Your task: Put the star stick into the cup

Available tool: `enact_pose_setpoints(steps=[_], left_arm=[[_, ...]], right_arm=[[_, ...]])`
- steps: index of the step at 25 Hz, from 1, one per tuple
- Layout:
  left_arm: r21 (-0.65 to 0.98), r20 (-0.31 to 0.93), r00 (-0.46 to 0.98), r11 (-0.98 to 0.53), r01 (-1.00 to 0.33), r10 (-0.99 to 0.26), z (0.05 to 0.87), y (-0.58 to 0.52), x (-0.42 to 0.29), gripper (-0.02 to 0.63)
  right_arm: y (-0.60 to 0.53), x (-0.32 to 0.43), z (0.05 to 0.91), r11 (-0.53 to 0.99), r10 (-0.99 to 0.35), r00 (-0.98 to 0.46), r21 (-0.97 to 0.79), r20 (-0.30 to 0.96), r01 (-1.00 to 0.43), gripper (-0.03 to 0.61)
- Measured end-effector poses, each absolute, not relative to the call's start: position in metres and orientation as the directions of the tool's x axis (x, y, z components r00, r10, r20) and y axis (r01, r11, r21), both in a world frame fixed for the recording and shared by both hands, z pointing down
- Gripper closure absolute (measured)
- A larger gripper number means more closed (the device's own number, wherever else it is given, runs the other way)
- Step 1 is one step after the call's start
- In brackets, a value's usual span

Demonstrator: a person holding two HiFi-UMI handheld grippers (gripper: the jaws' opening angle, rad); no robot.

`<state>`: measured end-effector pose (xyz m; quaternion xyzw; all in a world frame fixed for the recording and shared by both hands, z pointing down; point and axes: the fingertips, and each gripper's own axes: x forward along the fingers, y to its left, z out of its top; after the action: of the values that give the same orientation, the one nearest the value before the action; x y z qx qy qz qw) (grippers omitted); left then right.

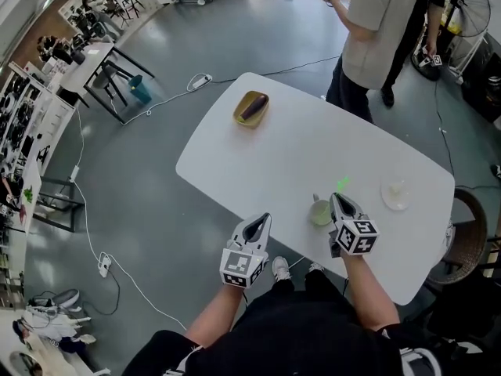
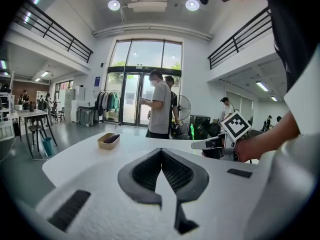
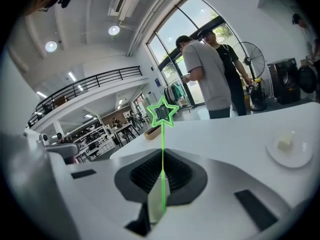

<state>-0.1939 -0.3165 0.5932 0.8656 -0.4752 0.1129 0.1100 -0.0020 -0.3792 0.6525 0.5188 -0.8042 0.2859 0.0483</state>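
My right gripper (image 1: 338, 200) is shut on the thin green star stick (image 3: 162, 156), whose outlined star head (image 3: 162, 113) stands upright above the jaws. In the head view the star (image 1: 343, 183) shows just beyond the gripper's tip. A pale green cup (image 1: 320, 212) stands on the white table (image 1: 297, 147) right beside that gripper, on its left. My left gripper (image 1: 264, 219) hovers at the table's near edge, left of the cup; its jaws (image 2: 161, 151) are shut with nothing between them. The left gripper view also shows the right gripper (image 2: 216, 143) off to the right.
A yellow bowl (image 1: 250, 108) with a dark eggplant sits at the table's far left. A small white plate (image 1: 395, 194) with a white lump lies right of the cup. A person in a grey shirt (image 1: 376, 30) stands at the far side. A wicker chair (image 1: 470, 241) is at the right.
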Motion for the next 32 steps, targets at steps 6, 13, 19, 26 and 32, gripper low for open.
enact_pose_setpoints(steps=[6, 13, 19, 26, 32], left_arm=[[0.091, 0.283, 0.534, -0.532, -0.842, -0.797, 0.59, -0.315, -0.189, 0.603], [0.115, 0.256, 0.537, -0.527, -0.842, -0.804, 0.587, -0.317, -0.192, 0.603], [0.116, 0.24, 0.523, -0.511, -0.852, -0.818, 0.584, -0.317, -0.189, 0.603], [0.118, 0.23, 0.544, -0.532, -0.839, -0.807, 0.576, -0.316, -0.181, 0.603], [0.103, 0.207, 0.565, -0.556, -0.825, -0.799, 0.561, -0.322, -0.169, 0.603]], right_arm=[[-0.383, -0.002, 0.657, 0.286, -0.807, -0.445, -0.403, 0.388, -0.87, 0.563], [-0.388, 0.002, 0.668, 0.273, -0.794, -0.435, -0.39, 0.425, -0.88, 0.54], [-0.383, 0.003, 0.67, 0.261, -0.788, -0.437, -0.408, 0.433, -0.875, 0.462], [-0.379, 0.018, 0.636, 0.277, -0.828, -0.423, -0.387, 0.368, -0.88, 0.443], [-0.377, 0.023, 0.575, 0.336, -0.863, -0.436, -0.354, 0.255, -0.873, 0.443]])
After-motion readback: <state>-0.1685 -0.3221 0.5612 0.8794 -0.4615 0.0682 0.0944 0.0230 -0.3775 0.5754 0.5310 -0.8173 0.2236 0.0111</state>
